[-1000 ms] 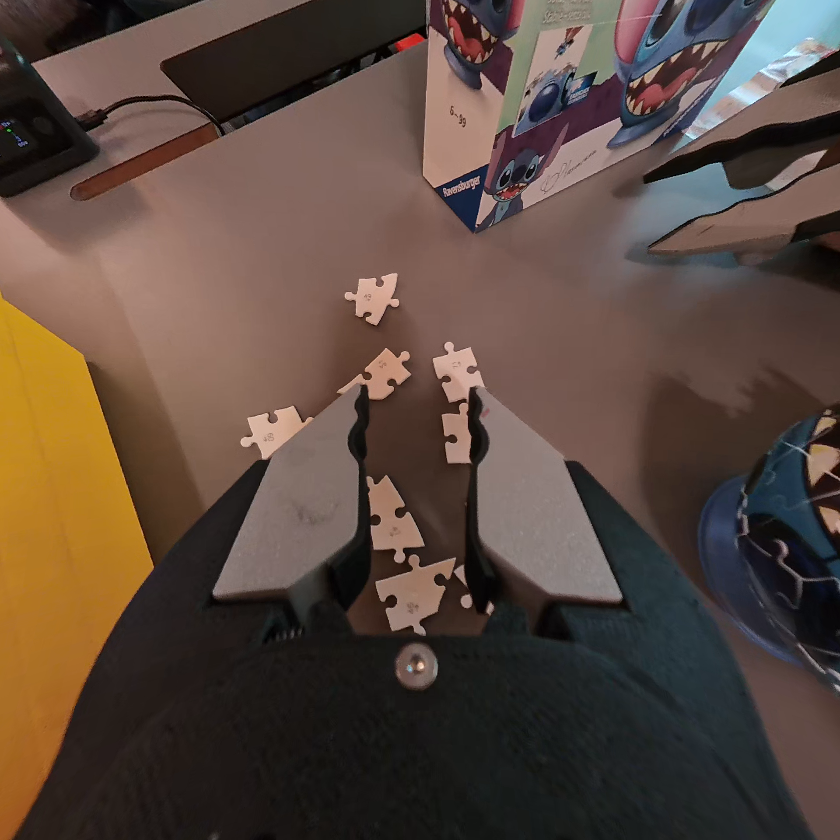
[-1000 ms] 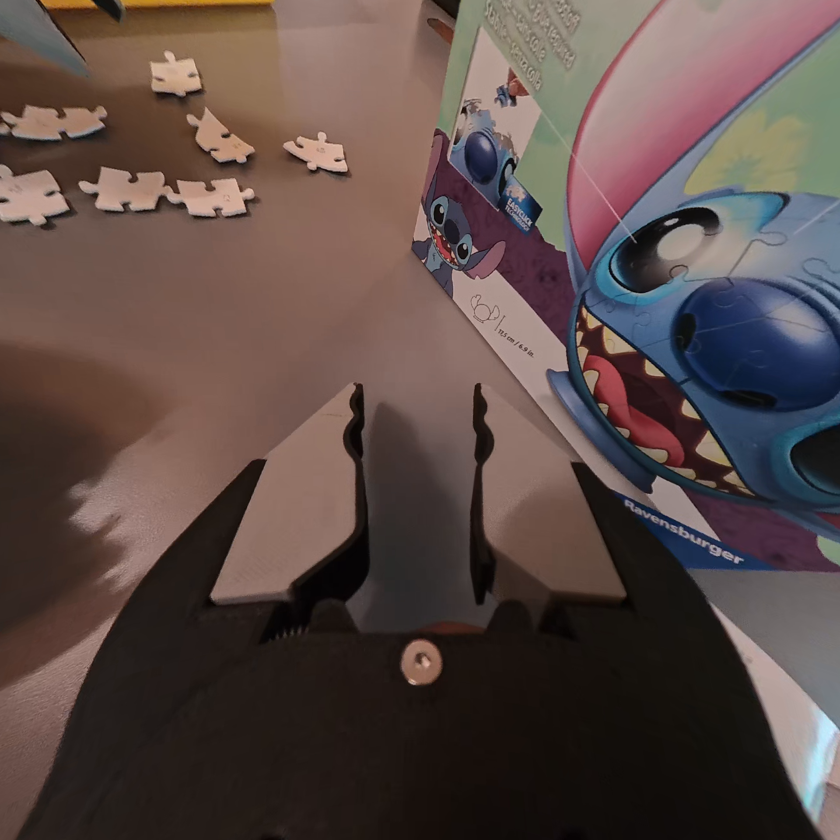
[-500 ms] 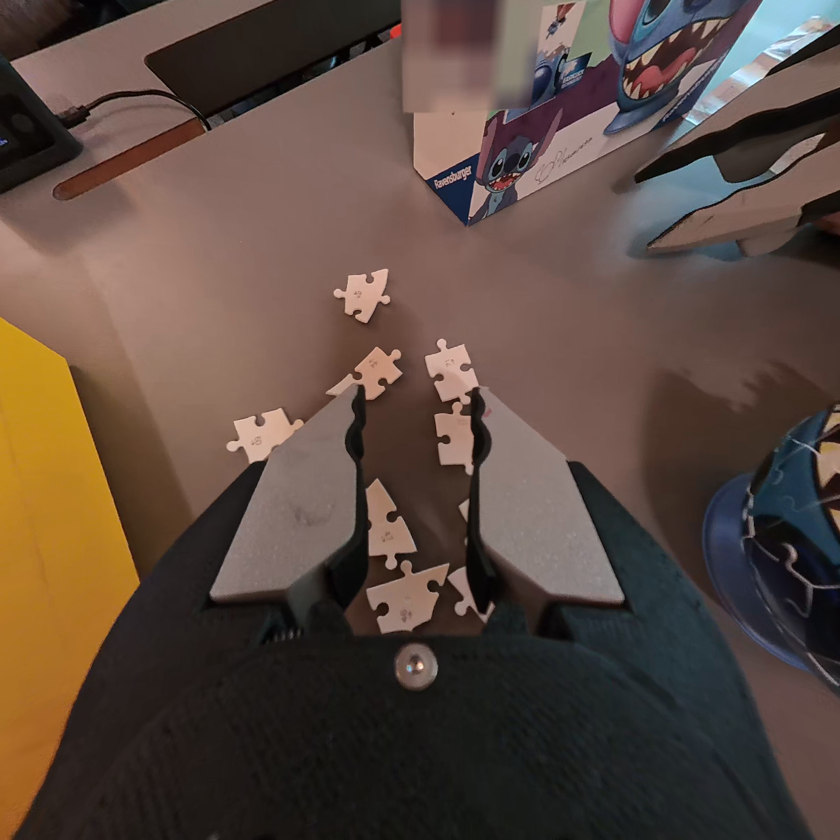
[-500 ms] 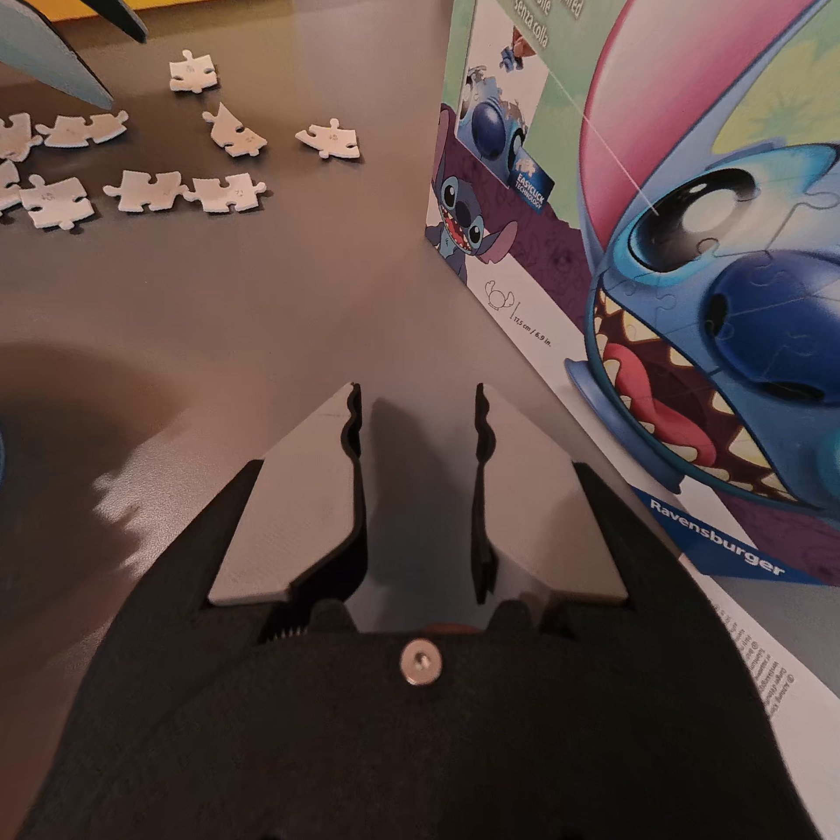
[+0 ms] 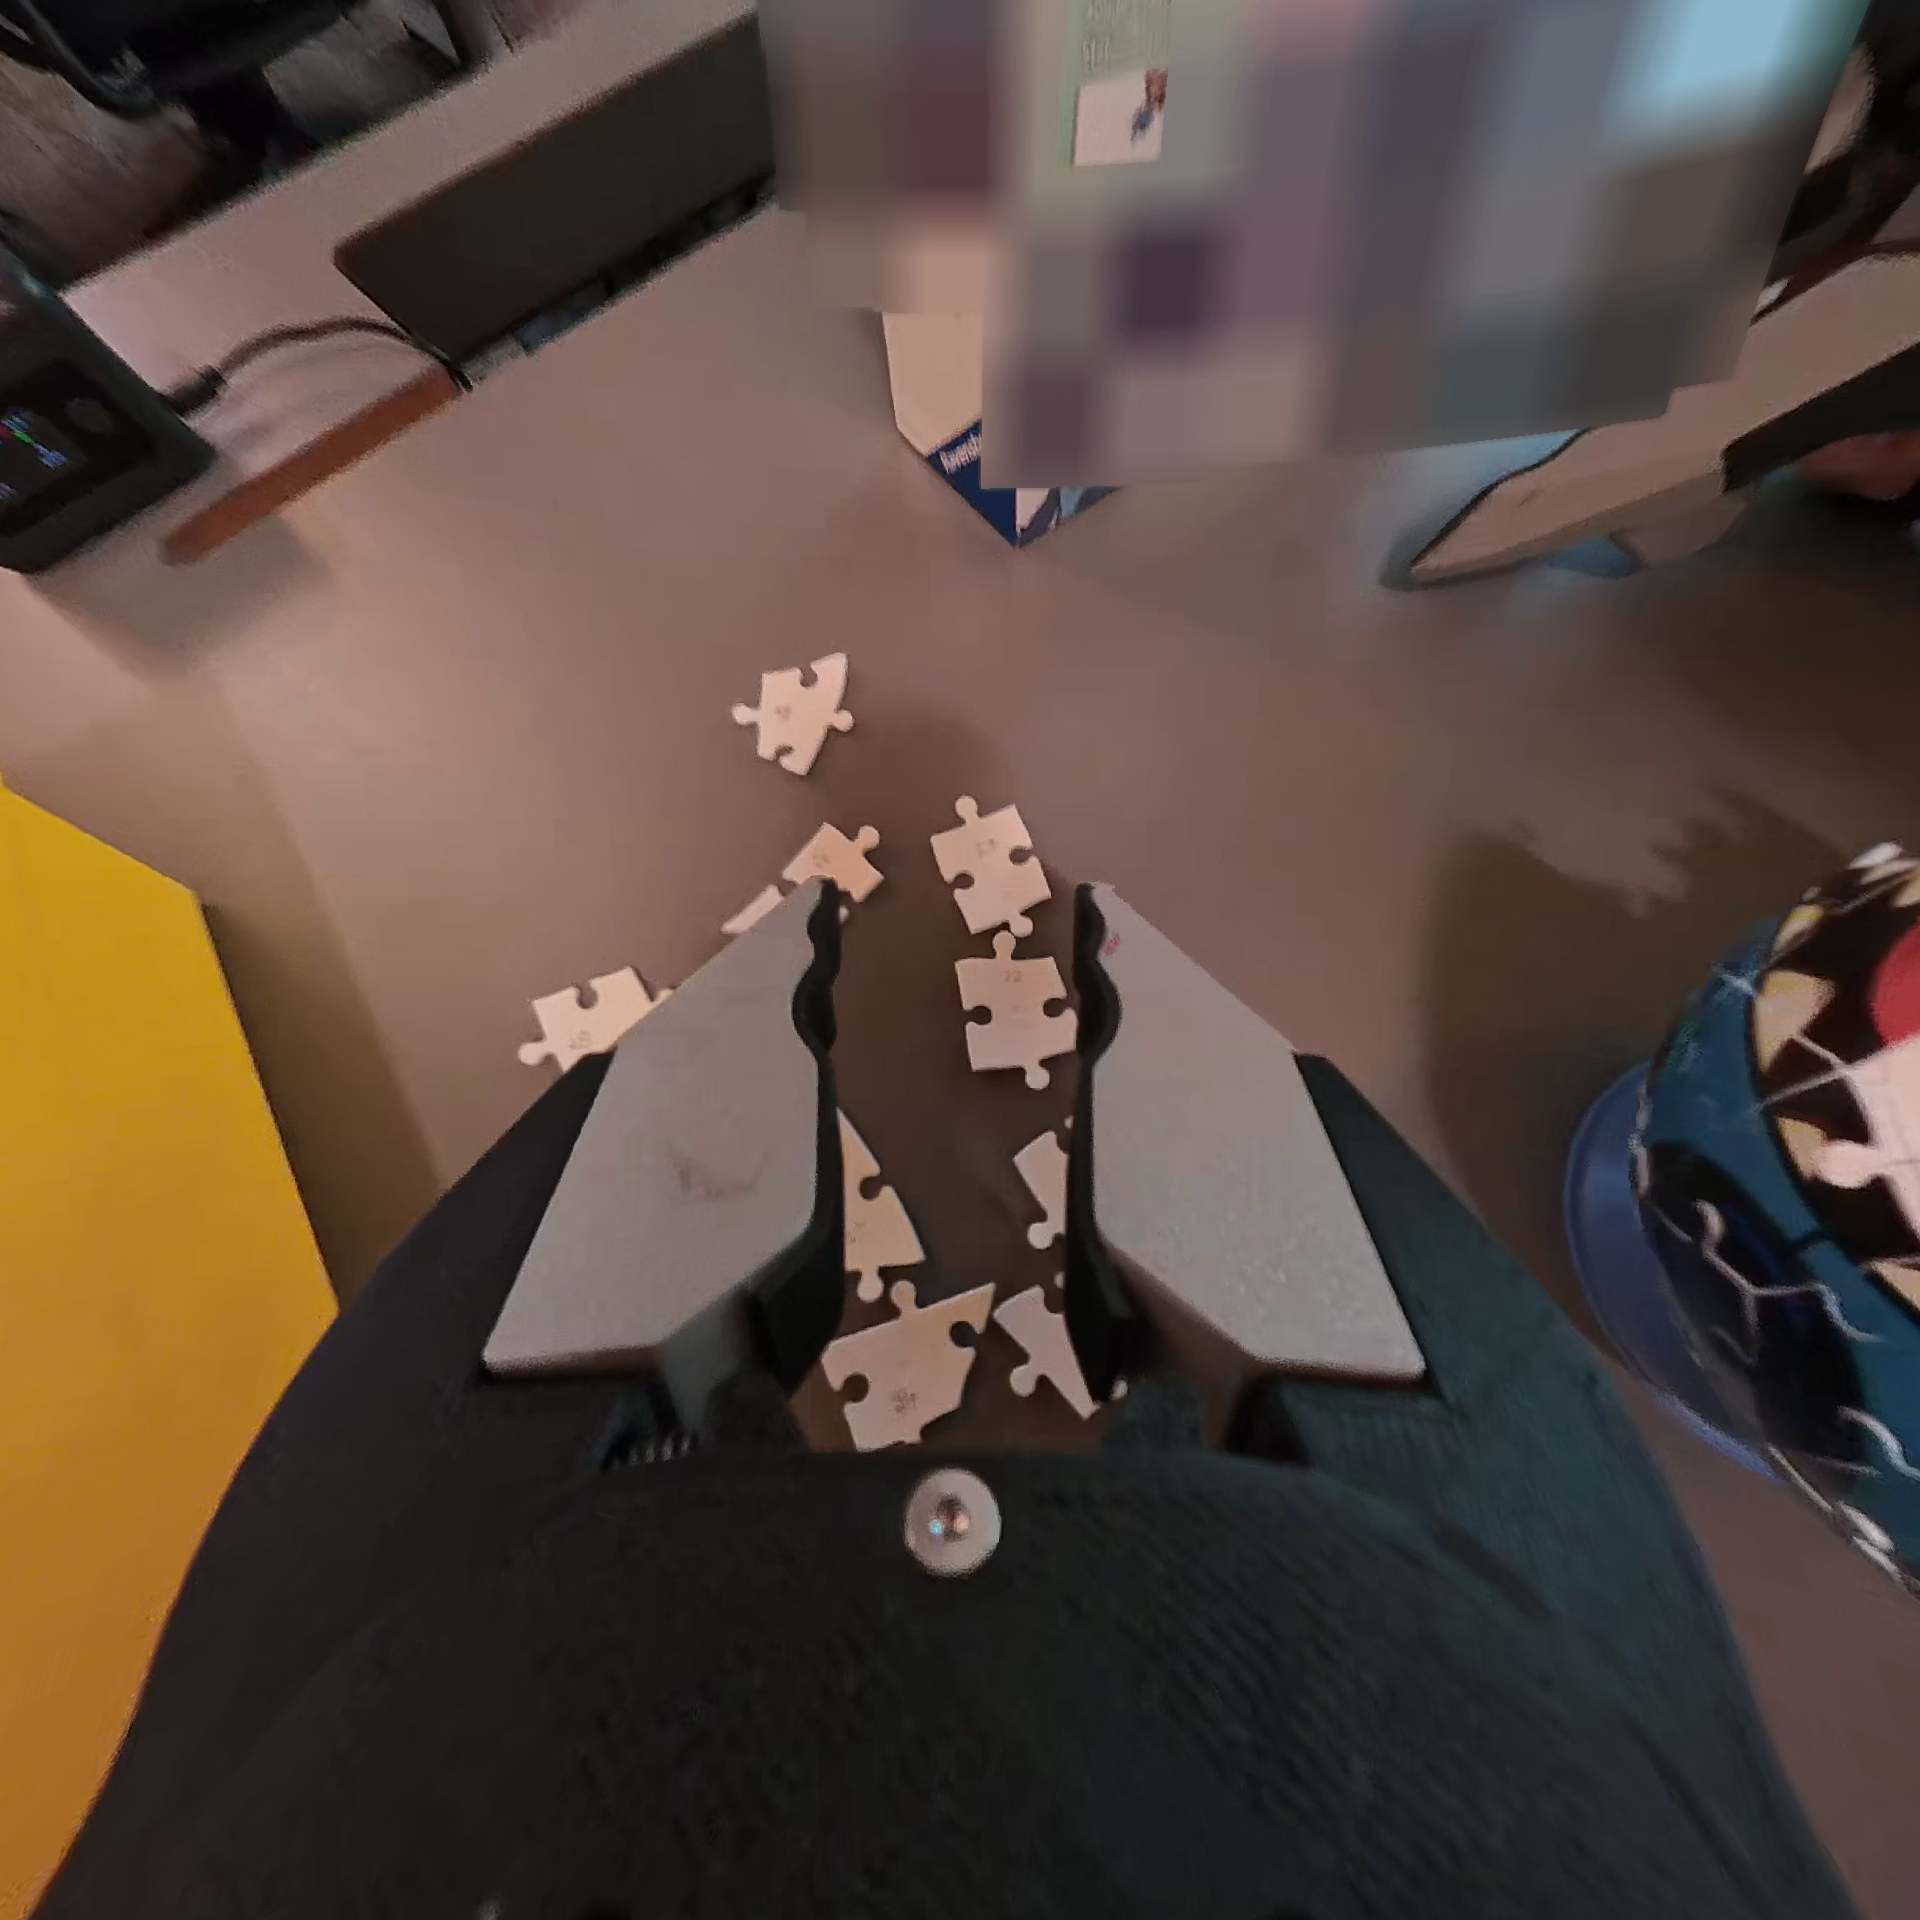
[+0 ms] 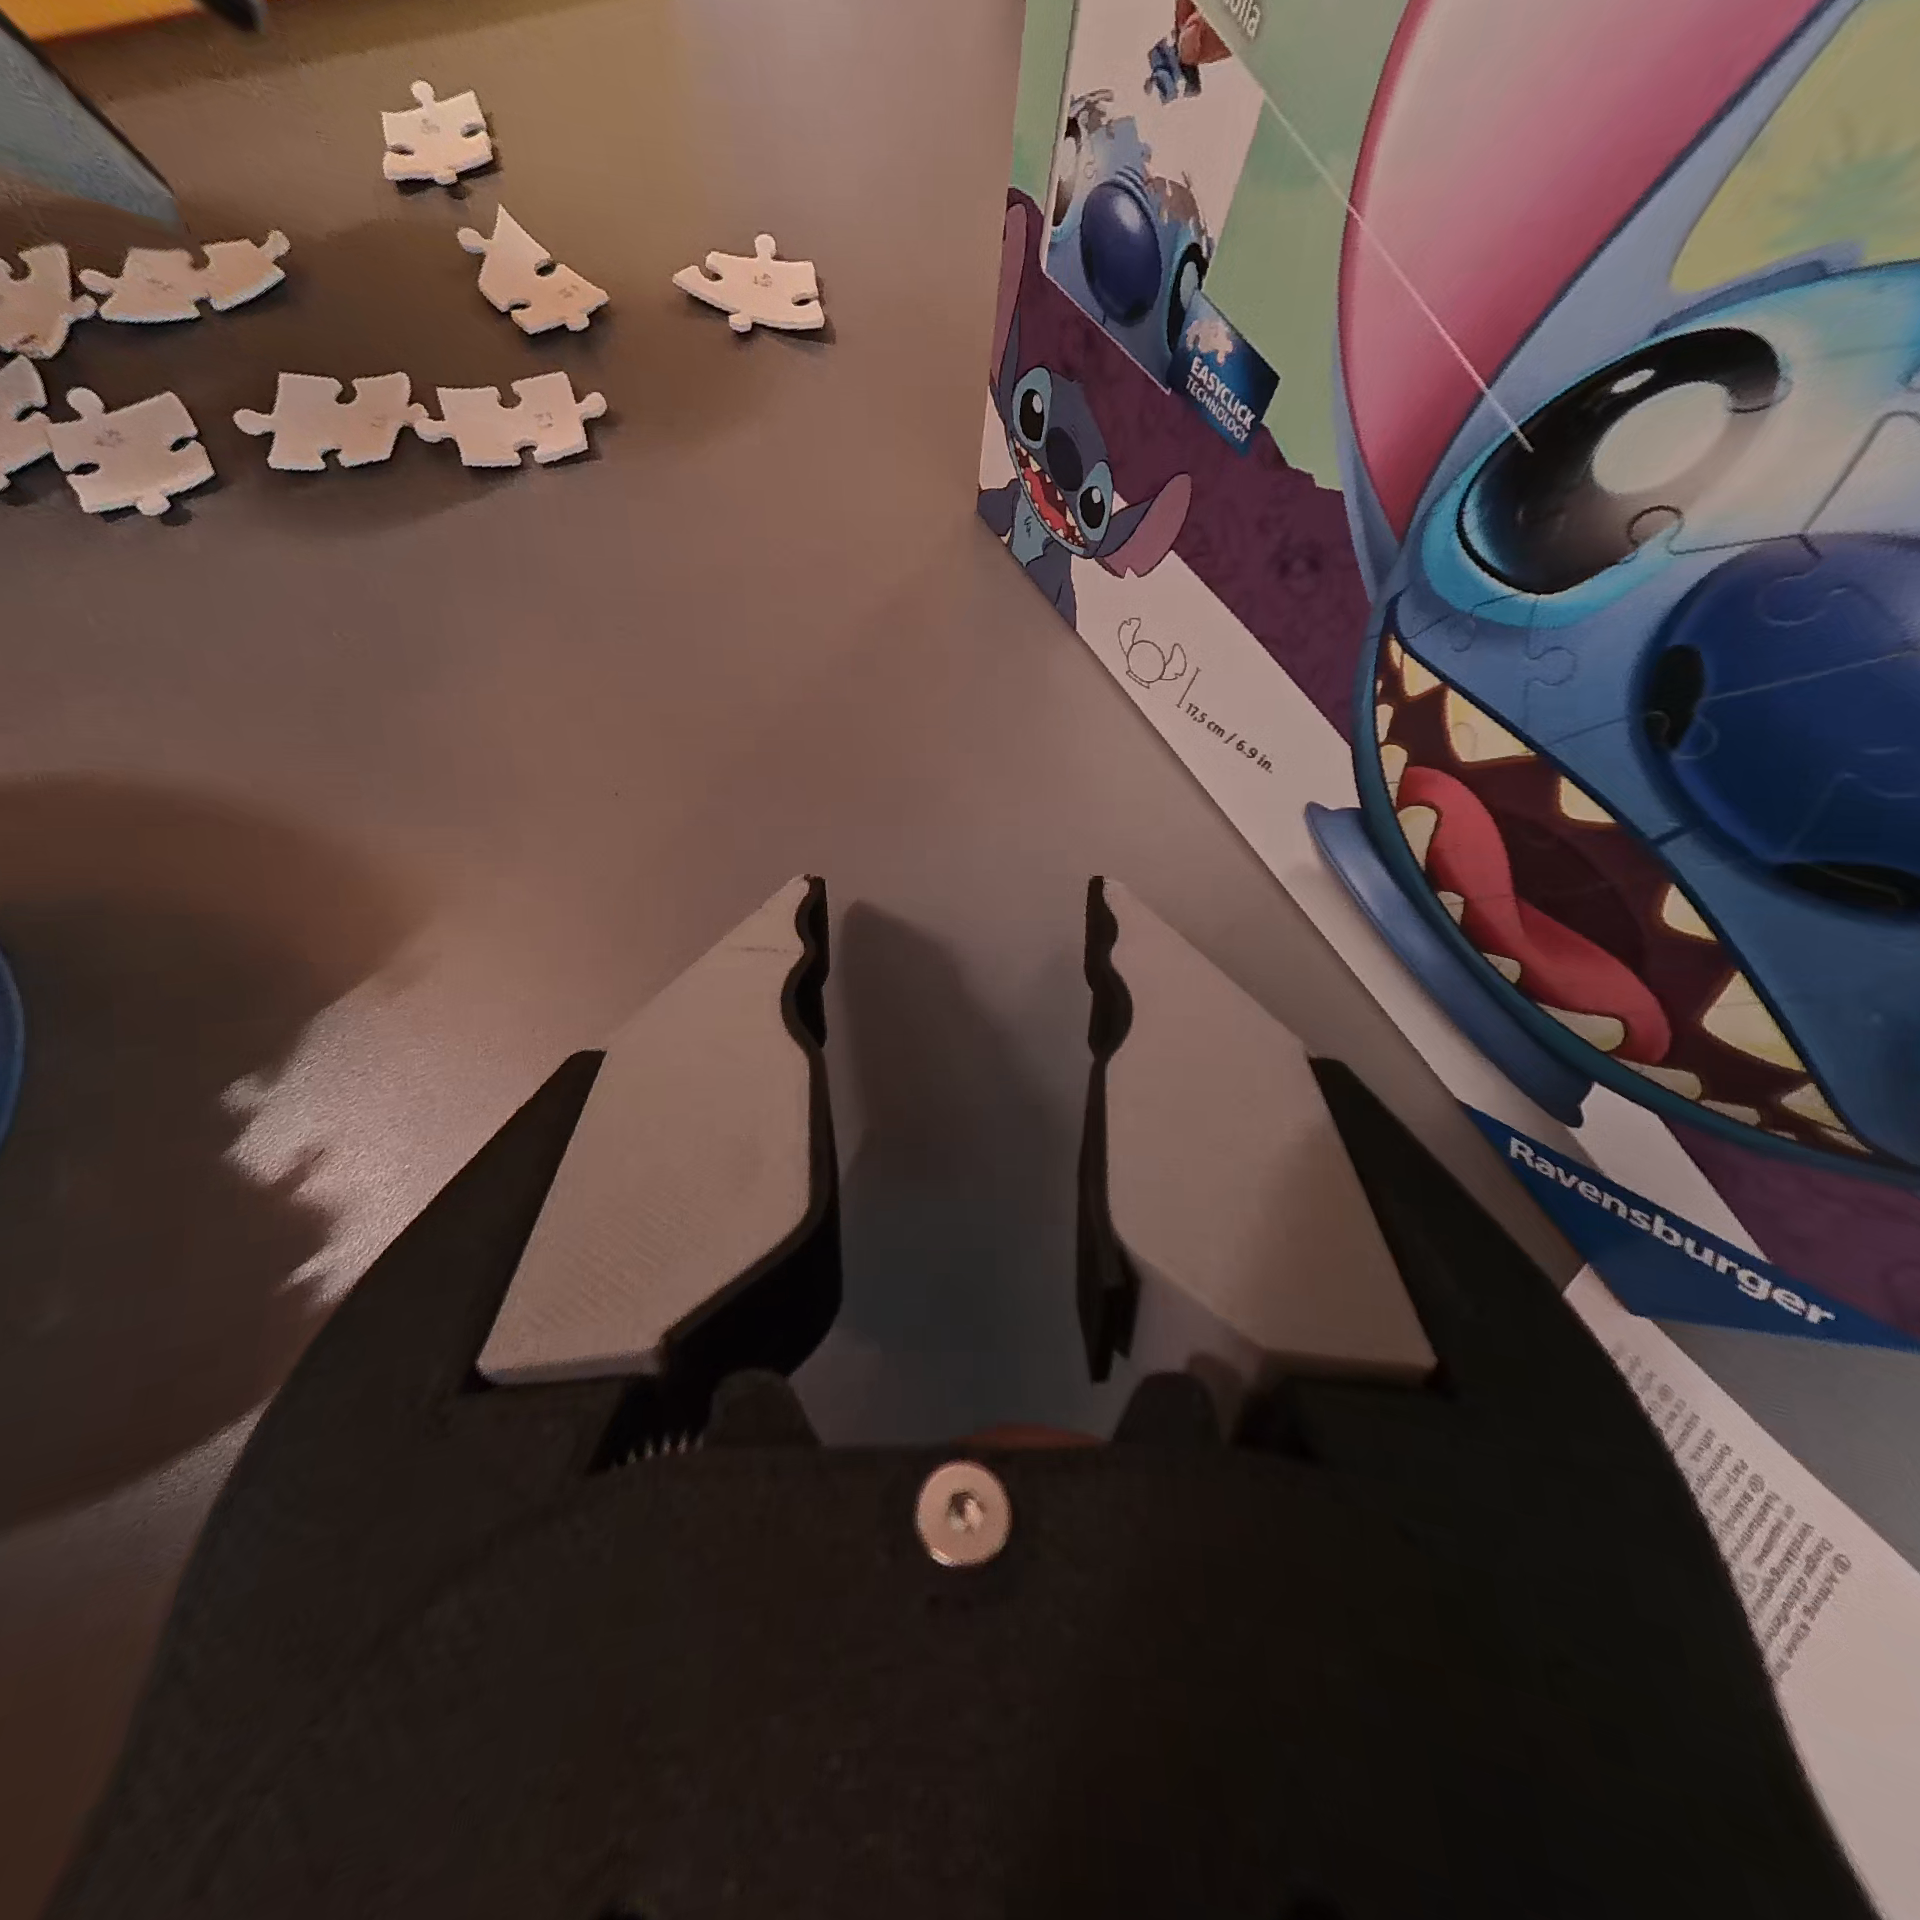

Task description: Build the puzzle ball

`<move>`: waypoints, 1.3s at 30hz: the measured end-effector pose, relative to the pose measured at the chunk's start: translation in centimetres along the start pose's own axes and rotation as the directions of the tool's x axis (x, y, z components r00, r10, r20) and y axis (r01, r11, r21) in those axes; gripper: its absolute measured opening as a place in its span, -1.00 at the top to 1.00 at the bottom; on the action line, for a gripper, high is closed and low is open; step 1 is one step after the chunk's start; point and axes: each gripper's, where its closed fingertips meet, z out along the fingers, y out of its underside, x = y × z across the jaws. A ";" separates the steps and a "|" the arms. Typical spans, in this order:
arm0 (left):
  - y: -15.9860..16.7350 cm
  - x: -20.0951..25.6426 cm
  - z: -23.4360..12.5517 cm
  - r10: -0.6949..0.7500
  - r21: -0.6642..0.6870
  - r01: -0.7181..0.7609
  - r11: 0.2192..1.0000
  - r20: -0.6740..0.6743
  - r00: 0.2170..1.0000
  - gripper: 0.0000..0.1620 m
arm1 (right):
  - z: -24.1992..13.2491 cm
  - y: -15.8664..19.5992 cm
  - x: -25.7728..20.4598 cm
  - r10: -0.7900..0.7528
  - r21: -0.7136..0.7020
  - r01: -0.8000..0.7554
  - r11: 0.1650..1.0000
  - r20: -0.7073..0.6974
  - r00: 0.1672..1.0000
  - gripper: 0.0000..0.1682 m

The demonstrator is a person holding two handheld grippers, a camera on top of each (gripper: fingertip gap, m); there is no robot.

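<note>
Over the last second we have pulled the left tongs (image 5: 951, 899) back a little across the loose pieces (image 5: 1013, 1013), so more of them show between the jaws, and none is picked yet. The ball (image 5: 1808, 1195) sits half-built to our right on the table (image 5: 1195, 675). Both tongs stay released and empty, touching nothing; the right tongs (image 6: 956, 894) hover over bare table beside the box (image 6: 1507, 520).
</note>
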 end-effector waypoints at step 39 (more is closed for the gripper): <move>-1.3 -2.2 -2.1 -0.088 0.096 0.084 0.992 0.037 0.995 0.34 | -0.7 0.9 1.3 0.006 -0.023 -0.008 1.000 -0.092 0.996 0.44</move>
